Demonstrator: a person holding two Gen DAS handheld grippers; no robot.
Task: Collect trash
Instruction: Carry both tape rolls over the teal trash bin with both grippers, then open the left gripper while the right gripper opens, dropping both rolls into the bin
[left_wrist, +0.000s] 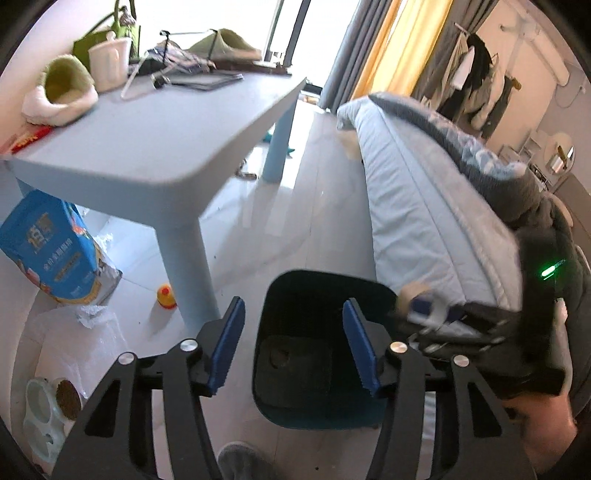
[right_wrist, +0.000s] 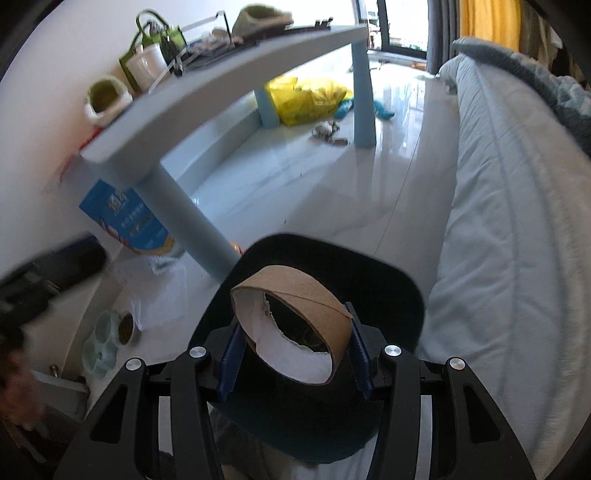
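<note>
A dark teal trash bin (left_wrist: 314, 354) stands on the white floor between the blue table and the bed; it also shows in the right wrist view (right_wrist: 388, 288). My left gripper (left_wrist: 293, 345) is open and empty, right above the bin's mouth. My right gripper (right_wrist: 293, 354) is shut on a brown cardboard tape roll (right_wrist: 295, 299) with torn white lining, held over the bin's opening. In the left wrist view the right gripper (left_wrist: 424, 314) comes in blurred from the right at the bin's rim.
A blue plastic table (left_wrist: 147, 147) carries slippers, a white jar and clutter. A blue pet-food bag (left_wrist: 55, 251), a pet bowl (left_wrist: 51, 410), crumpled plastic wrap (left_wrist: 92, 317) and a small yellow toy (left_wrist: 166, 295) lie on the floor. A bed (left_wrist: 424, 206) flanks the right. A yellow bag (right_wrist: 306, 96) lies beyond the table.
</note>
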